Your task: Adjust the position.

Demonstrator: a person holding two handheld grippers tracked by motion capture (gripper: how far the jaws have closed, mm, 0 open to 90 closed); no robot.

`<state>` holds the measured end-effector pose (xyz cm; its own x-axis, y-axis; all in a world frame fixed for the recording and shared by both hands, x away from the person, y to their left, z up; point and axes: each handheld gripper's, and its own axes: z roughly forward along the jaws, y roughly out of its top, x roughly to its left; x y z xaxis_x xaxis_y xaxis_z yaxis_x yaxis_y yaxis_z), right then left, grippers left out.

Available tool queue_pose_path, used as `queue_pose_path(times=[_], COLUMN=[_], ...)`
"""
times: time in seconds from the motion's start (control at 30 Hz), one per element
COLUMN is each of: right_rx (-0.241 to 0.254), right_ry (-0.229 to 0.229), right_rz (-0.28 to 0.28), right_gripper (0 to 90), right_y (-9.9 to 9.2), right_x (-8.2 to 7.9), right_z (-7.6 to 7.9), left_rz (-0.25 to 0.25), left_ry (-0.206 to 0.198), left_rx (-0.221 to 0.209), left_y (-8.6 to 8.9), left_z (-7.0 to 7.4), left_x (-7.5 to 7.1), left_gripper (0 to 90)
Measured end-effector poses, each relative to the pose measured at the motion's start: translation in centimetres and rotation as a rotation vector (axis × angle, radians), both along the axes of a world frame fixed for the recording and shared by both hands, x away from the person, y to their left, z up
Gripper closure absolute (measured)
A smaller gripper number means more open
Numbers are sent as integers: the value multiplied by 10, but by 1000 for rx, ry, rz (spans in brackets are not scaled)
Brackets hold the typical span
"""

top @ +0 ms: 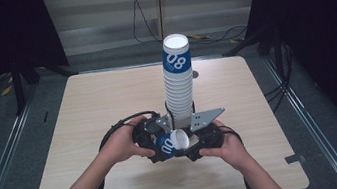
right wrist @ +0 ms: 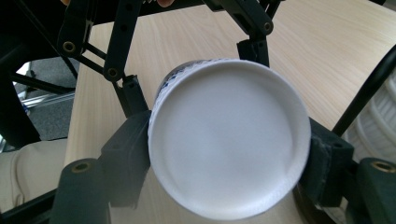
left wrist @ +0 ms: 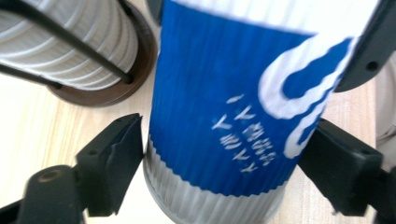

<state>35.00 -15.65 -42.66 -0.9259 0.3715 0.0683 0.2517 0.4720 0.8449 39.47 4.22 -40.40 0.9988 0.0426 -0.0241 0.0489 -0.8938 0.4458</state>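
A blue-and-white ribbed paper cup (top: 169,143) lies sideways just above the table, between my two grippers. In the left gripper view the cup (left wrist: 219,93) stands between the jaws of my left gripper (left wrist: 224,154); the jaws flank it with a thin gap on the left side, so they are open. My left gripper (top: 157,143) sits at the cup's blue end in the high view. My right gripper (right wrist: 229,158) is shut on the cup (right wrist: 229,140), both pads pressing its sides, its round white end facing the camera. In the high view my right gripper (top: 187,143) is at the cup's white end.
A tall stack of matching cups (top: 178,80) stands on a brown base (left wrist: 135,70) right behind the grippers, mid-table. The light wooden table (top: 101,99) is bare to the left and right. Cables lie on the floor beyond the far edge.
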Motion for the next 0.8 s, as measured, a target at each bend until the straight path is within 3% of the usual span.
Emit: queue_pose_path(times=[0.37, 0.8], right_rx=[14, 40], right_ry=[-9, -5], right_rz=[-15, -30], right_gripper=[277, 276], right_y=[-4, -8], right_x=[1, 1], right_z=[1, 3], left_rz=[36, 73], left_ry=[32, 55], left_rx=[-20, -93], left_y=[14, 30], left_z=[-5, -10], left_x=[5, 7], left_gripper=[155, 160])
